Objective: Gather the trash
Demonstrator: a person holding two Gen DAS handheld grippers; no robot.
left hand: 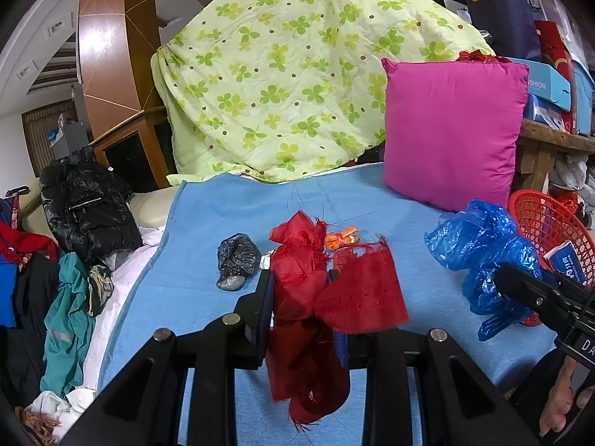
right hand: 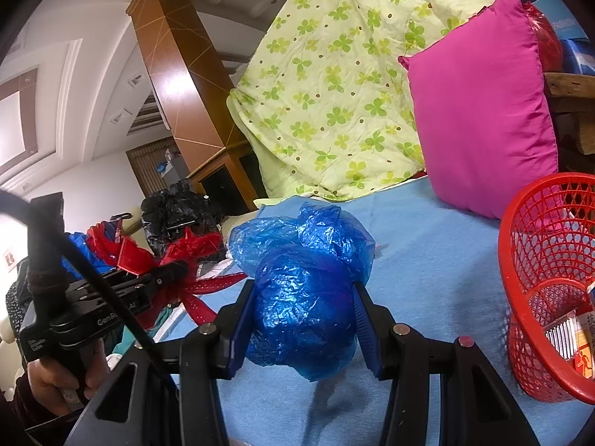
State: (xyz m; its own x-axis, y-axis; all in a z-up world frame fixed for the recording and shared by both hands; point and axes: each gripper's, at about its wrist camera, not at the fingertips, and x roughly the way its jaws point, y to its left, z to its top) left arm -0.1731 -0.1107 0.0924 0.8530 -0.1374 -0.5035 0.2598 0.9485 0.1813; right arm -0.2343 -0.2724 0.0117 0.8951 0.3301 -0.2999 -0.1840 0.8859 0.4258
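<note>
While left gripper [left hand: 301, 293] clamps red cloth [left hand: 316, 297], right gripper [right hand: 303, 319] clamps blue bag [right hand: 305, 297] — red basket [right hand: 520, 260] holds packets [right hand: 569, 338].

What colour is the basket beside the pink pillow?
Red, an open plastic mesh basket; the right wrist view shows it best.

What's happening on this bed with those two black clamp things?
A person is clearing trash off the blue sheet. The left gripper is clamped on a scrap of red cloth, the right gripper on a crumpled blue plastic bag. A red basket waits at the right; a small black bag and orange wrapper remain.
</note>
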